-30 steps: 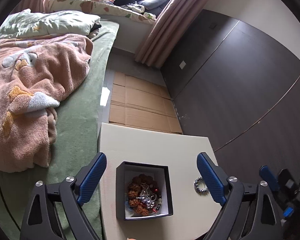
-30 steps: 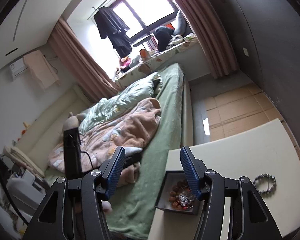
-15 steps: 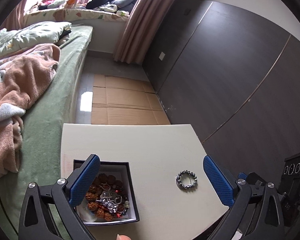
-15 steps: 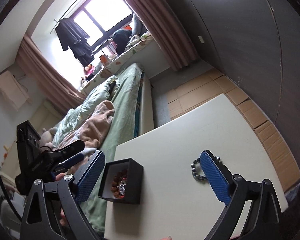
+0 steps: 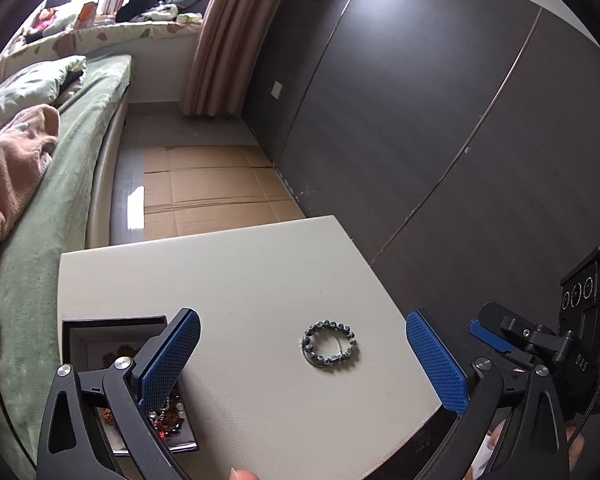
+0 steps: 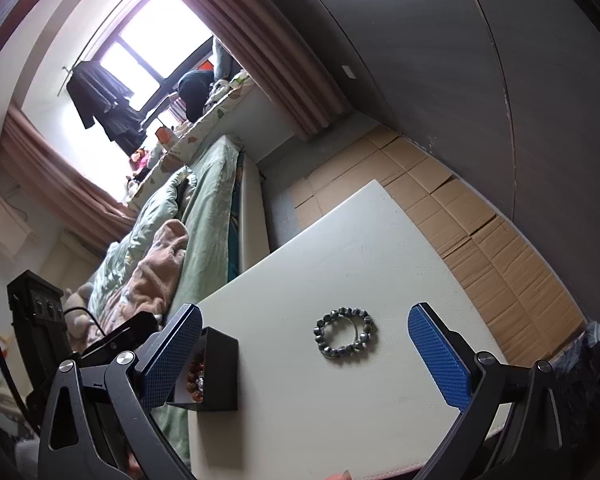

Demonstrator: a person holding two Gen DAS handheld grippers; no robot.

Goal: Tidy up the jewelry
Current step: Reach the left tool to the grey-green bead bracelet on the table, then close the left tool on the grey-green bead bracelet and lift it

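Note:
A grey beaded bracelet [image 5: 329,343] lies flat on the white table [image 5: 228,280]; it also shows in the right wrist view [image 6: 344,333]. A black jewelry box [image 5: 112,332] with beads and chains inside stands at the table's left edge, also in the right wrist view [image 6: 220,372]. My left gripper [image 5: 300,360] is open and empty, its blue pads either side of the bracelet, above and short of it. My right gripper [image 6: 304,356] is open and empty, also framing the bracelet.
A bed with green sheet [image 5: 60,184] and pink blanket [image 5: 8,168] runs along the table's left. Cardboard sheets [image 5: 208,192] cover the floor beyond. A dark wall [image 5: 420,120] stands on the right. The right gripper's body [image 5: 540,340] is at the table's right edge.
Both grippers swung right from the jewelry box toward the bracelet, which now sits between each pair of fingers. The right gripper's jaws opened wider.

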